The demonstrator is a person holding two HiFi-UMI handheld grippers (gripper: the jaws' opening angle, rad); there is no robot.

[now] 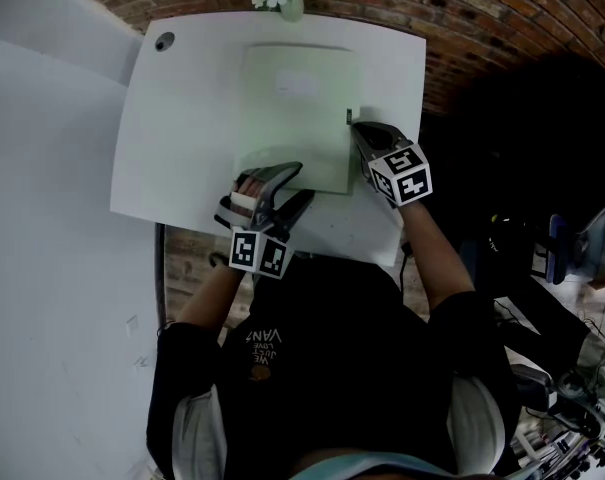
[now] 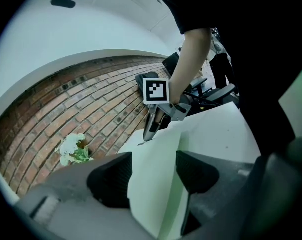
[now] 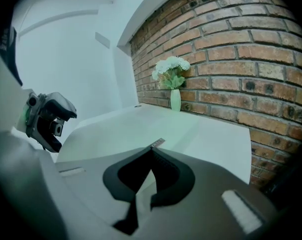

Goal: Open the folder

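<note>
Left hand-held gripper (image 1: pixel 300 182) sits nearest the person, and we record its jaws as spread wide, with the near-left part of the folder (image 1: pixel 297 108) between them. We see one jaw over the cover and one at its near edge, and no pinch on it. The pale green folder lies in the middle of the white surface (image 1: pixel 192 118). Further off on the right, the right hand-held gripper (image 1: pixel 353 126) has its jaws pressed together at the tips on the folder's right edge, where a small metal tab (image 3: pixel 158 143) shows. We cannot tell what the tab belongs to. At the far left of the surface we note a dark round hole (image 1: pixel 164 41). At the far edge stands a vase of white flowers (image 1: pixel 290 6), against a brick wall (image 1: pixel 462 18).
</note>
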